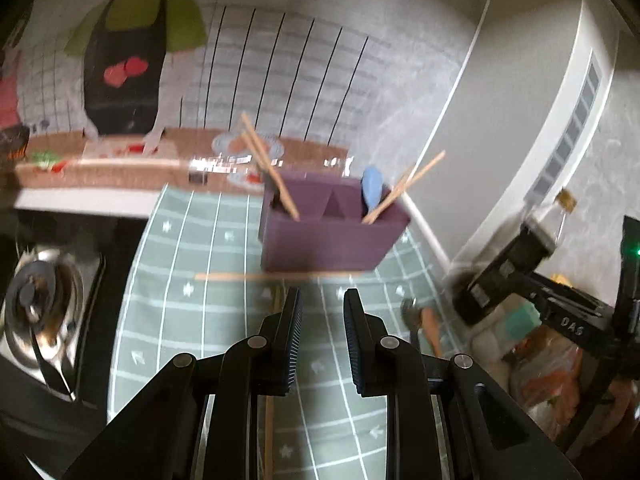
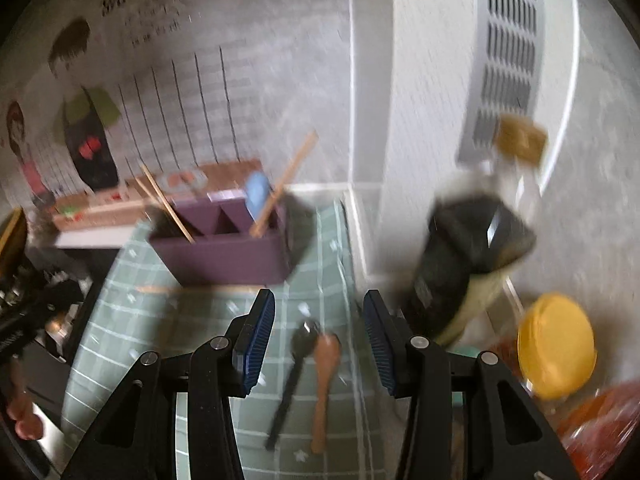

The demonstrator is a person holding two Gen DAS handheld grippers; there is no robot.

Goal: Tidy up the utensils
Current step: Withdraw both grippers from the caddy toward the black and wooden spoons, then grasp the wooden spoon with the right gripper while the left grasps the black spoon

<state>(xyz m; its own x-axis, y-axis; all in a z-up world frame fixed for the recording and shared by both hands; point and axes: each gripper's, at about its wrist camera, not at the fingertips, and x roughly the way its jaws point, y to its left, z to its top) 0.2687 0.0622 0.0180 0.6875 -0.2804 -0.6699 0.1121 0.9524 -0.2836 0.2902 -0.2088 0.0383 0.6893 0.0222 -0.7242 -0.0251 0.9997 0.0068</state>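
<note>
A purple three-compartment box (image 1: pixel 332 236) stands far on the green checked mat (image 1: pixel 180 280): two wooden chopsticks (image 1: pixel 268 170) in its left compartment, the middle bare, a blue spoon (image 1: pixel 372 190) and two chopsticks (image 1: pixel 404 188) in the right. One loose chopstick (image 1: pixel 280 277) lies before it. Only the right view shows a black spoon (image 2: pixel 296 368) beside a wooden spoon (image 2: pixel 324 376). The left hand-held gripper (image 1: pixel 322 344) and right hand-held gripper (image 2: pixel 318 344) both gape, holding nothing.

A pale grey textured wall (image 2: pixel 288 80) rises behind the worktop, with a white corner trim strip (image 2: pixel 352 80) running up it. On its left part hangs a printed kitchen-scene poster (image 1: pixel 132 68) showing a figure in a black apron. A white appliance with a slotted vent grille (image 2: pixel 508 52) stands at the right. A grey-green checked mat (image 1: pixel 192 288) covers the worktop; a steel gas burner (image 1: pixel 36 296) sits at its left edge.
</note>
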